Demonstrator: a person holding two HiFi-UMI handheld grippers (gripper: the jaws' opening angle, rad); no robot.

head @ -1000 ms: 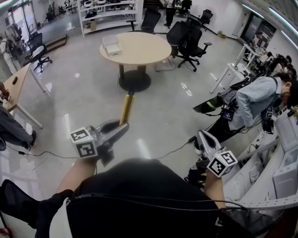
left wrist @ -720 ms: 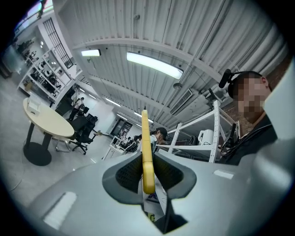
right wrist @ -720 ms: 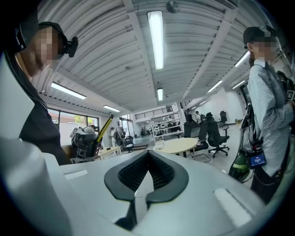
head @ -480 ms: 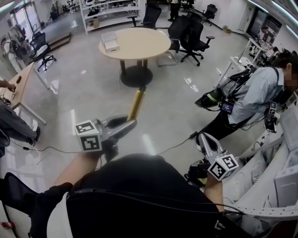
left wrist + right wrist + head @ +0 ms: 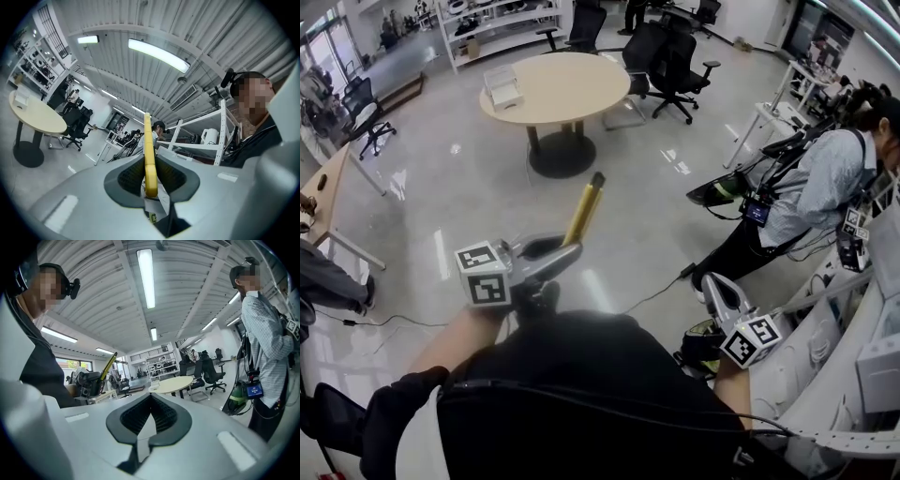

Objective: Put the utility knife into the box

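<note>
A yellow utility knife (image 5: 584,211) is pinched between the jaws of the left gripper (image 5: 570,249), held by its lower end so that the rest of the body sticks out past the fingertips, tilted up and away from the wearer. In the left gripper view the knife (image 5: 149,150) is seen edge-on, standing straight up the middle of the left gripper (image 5: 150,174), with the ribbed black pads pressed against both of its sides. The knife is held in the air over the glossy grey floor (image 5: 478,197), its far end pointed roughly toward a round table (image 5: 572,89) with a pale wooden top and a dark pedestal foot. A pale box (image 5: 502,89) is seen resting on the left part of that tabletop, well apart from the knife. The right gripper (image 5: 709,280) is held low at the wearer's right side; in the right gripper view its jaws are seen pressed together, with nothing between them (image 5: 151,414). In that same view the yellow knife (image 5: 108,364) is caught at the left, slanting upward. Black office chairs (image 5: 670,56) are grouped behind the table, and white shelving (image 5: 497,23) stands beyond them. At the right a person (image 5: 820,192) in a light shirt is bent forward. A thin dark cable (image 5: 366,321) lies across the floor at the left.
</note>
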